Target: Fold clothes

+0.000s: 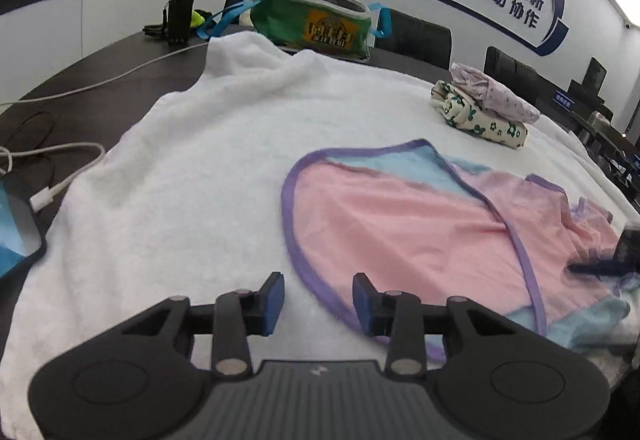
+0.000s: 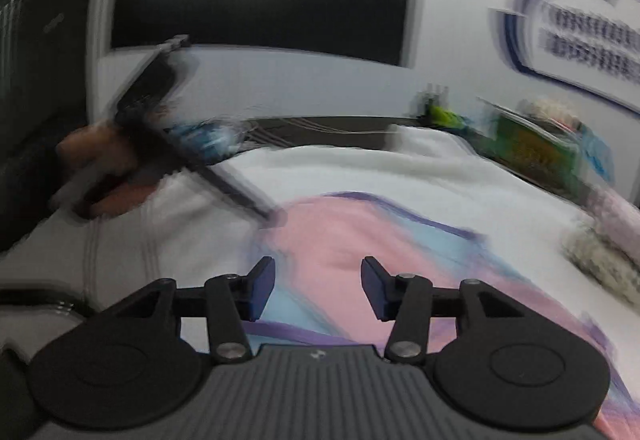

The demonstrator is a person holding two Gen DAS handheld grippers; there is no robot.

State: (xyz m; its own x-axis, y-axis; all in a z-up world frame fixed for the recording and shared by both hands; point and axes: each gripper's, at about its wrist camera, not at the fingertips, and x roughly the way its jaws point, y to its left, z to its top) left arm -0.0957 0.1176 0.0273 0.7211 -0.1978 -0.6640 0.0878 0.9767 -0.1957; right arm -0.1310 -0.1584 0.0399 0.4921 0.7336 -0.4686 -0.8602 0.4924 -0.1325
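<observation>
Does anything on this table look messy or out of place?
The pink garment lies rumpled on the white towel, one purple-trimmed flap folded over crookedly. The towel's far corner is bunched up near the green bag. Nothing looks spilled or damaged.

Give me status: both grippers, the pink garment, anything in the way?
Left gripper open, empty, at the pink garment purple hem. Right gripper open, empty, above it. Garment spread on white towel, unfolded. Folded pile apart at far side; nothing blocking.
</observation>
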